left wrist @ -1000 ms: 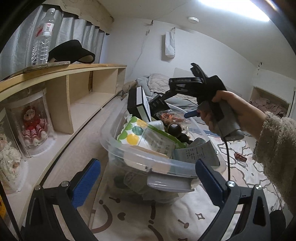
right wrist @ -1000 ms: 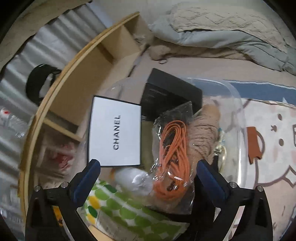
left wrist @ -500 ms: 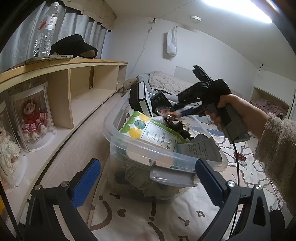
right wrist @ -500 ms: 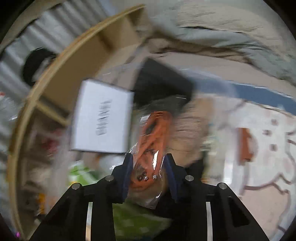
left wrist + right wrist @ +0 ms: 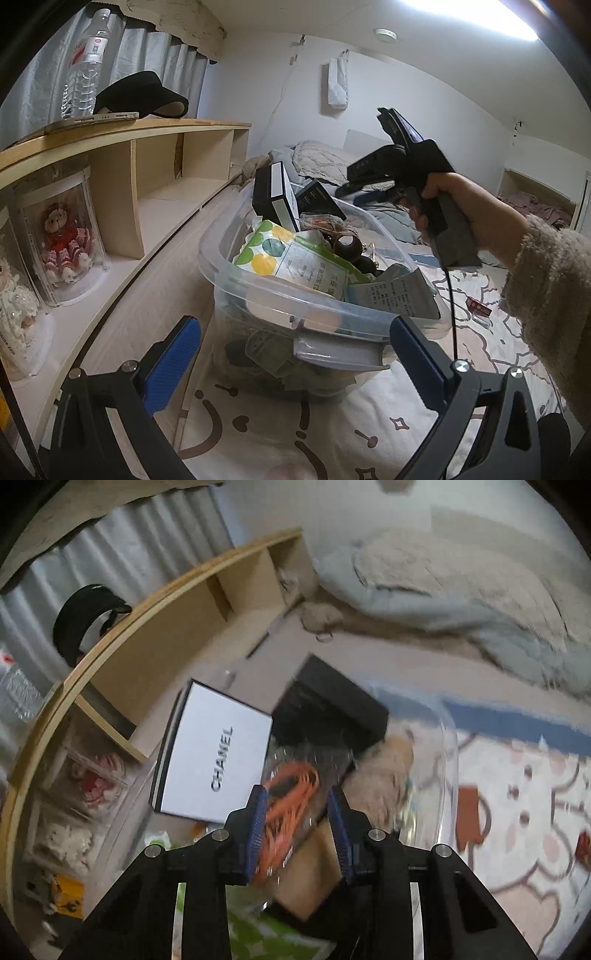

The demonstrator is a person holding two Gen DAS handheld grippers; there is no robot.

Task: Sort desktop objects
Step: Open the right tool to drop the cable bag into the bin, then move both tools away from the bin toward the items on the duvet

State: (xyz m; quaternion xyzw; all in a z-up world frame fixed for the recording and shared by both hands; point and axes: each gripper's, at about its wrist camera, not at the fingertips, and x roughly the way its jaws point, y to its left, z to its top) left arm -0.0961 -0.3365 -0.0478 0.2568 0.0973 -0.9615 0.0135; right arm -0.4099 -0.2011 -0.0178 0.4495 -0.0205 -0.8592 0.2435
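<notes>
Bedroom, patterned bedspread (image 5: 369,424) under a clear plastic bin (image 5: 258,295) packed with boxes and packets; wooden shelf (image 5: 159,177) beside it. Right gripper (image 5: 297,821): jaws clamped on a clear bag of orange cord (image 5: 291,797), which sits at the bin's middle, next to the white box (image 5: 218,753). Left gripper (image 5: 295,360): jaws wide apart, empty, just in front of the bin. Judgement: thin bag could slip, so lift straight up, slowly, clear of the white box.

Crowded bin (image 5: 258,291) blocks entry; shelf (image 5: 155,192) cubbies beside it stand open.
</notes>
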